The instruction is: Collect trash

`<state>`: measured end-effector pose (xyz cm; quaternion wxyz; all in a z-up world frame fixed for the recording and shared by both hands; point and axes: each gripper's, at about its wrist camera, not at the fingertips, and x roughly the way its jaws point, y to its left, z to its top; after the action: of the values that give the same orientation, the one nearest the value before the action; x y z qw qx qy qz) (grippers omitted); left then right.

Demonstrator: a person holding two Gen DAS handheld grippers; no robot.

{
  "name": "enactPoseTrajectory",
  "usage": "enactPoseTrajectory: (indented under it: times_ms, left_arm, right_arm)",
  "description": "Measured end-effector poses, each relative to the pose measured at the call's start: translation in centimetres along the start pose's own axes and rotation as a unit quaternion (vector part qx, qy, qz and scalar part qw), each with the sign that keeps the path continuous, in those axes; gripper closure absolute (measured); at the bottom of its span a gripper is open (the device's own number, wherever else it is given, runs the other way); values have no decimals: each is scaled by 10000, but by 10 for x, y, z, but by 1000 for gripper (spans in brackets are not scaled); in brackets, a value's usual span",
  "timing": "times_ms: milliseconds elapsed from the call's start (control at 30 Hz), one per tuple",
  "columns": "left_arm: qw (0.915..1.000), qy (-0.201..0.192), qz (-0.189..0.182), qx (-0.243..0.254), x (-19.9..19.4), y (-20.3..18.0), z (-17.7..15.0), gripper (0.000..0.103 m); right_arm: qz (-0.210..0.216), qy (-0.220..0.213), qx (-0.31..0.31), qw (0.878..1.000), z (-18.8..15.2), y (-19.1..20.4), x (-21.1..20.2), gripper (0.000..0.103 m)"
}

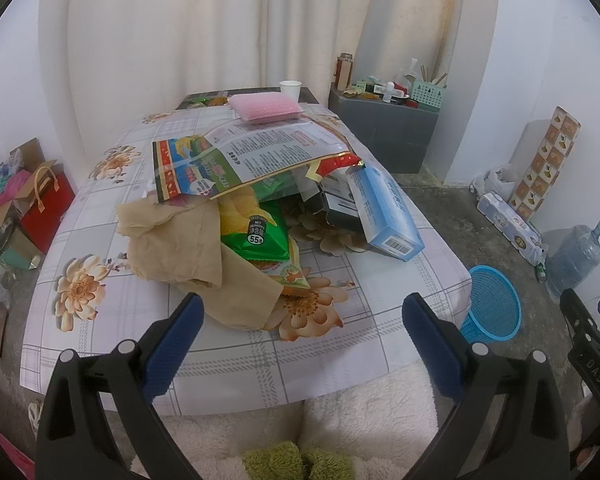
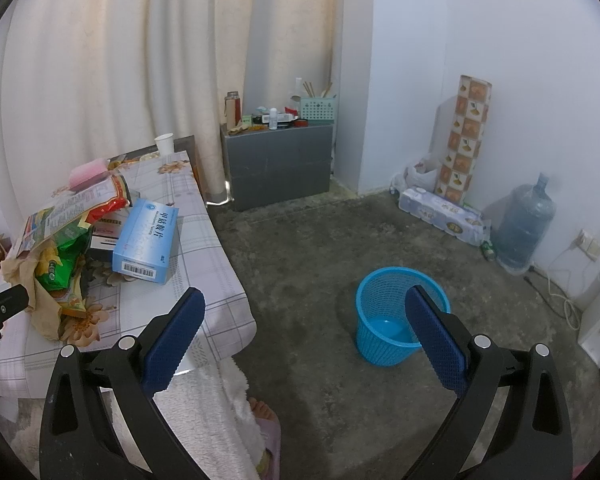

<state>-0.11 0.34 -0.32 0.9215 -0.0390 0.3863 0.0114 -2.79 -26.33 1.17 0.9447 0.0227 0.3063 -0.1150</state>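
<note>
Concrete floor (image 2: pixel 300 280), empty blue basket (image 2: pixel 384 344), trash pile (image 1: pixel 260 208) on table (image 1: pixel 360 360)

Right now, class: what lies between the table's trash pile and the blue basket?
In the right wrist view, only flowered tablecloth and bare concrete floor separate the trash pile from the blue basket.

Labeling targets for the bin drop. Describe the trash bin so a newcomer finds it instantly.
Start at the table with the floral cloth, then look right to the bare concrete floor. The trash bin stands there alone: a small, bright blue, round plastic mesh basket, open-topped and empty, unlike the large translucent water jug by the wall.
</note>
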Motion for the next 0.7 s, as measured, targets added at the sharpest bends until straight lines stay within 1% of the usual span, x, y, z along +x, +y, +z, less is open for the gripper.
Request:
enactPoseTrajectory:
  times_ms: [700]
  left_arm:
    - [10000,26,2,0,1,0,-2,6]
  right_arm:
    - [2,0,6,10000,3,3,1,8]
